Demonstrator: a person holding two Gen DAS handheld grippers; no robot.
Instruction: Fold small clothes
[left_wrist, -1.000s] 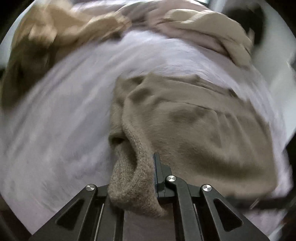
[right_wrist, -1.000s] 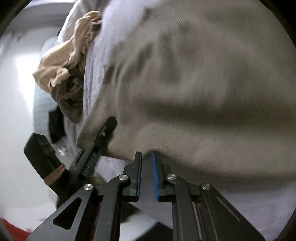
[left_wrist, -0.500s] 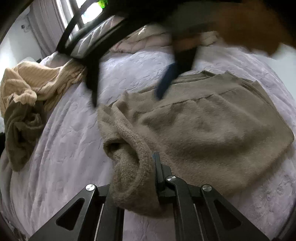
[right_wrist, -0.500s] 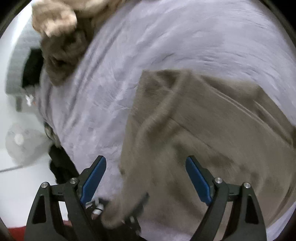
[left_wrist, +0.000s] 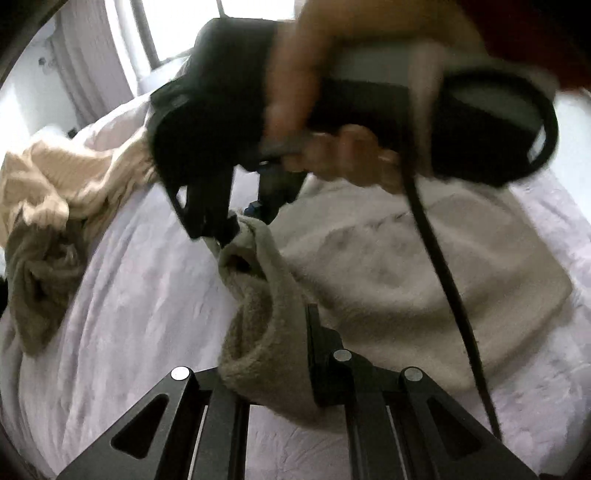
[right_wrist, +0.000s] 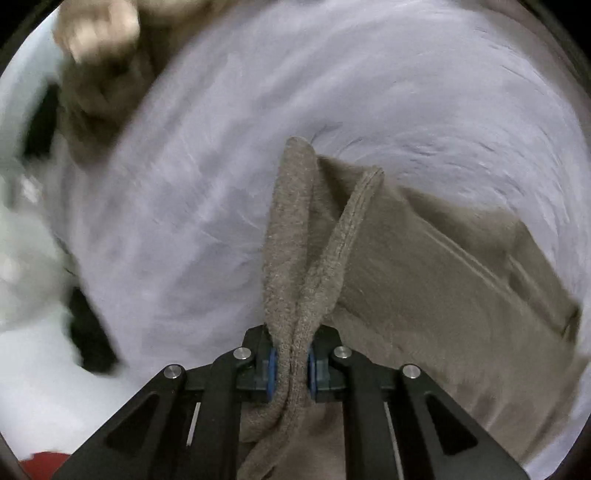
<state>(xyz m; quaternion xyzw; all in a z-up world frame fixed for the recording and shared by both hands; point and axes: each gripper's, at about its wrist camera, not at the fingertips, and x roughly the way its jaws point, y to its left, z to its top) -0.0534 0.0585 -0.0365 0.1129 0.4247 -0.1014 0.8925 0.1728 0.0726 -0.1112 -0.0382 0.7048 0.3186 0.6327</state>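
A fuzzy taupe garment (left_wrist: 406, 277) lies spread on a lavender bedspread (left_wrist: 140, 295). My left gripper (left_wrist: 271, 347) is shut on a bunched fold at the garment's near left corner, and cloth hides its left finger. Farther along the same edge, my right gripper (left_wrist: 236, 225), held by a person's hand (left_wrist: 332, 155), pinches the cloth. In the right wrist view, the right gripper (right_wrist: 291, 365) is shut on a doubled edge of the garment (right_wrist: 443, 295), which runs up between the blue pads (right_wrist: 272, 369). The strip between the two grips is lifted off the bed.
A beige knit piece (left_wrist: 55, 184) and an olive-brown piece (left_wrist: 33, 273) lie crumpled at the bed's left side; this pile (right_wrist: 96, 55) is blurred in the right wrist view. A black cable (left_wrist: 443, 277) hangs from the right gripper across the garment. A window is behind the bed.
The right gripper, open above the garment half a second ago, has come down and shut on its edge. The left gripper has kept its hold on the corner fold.
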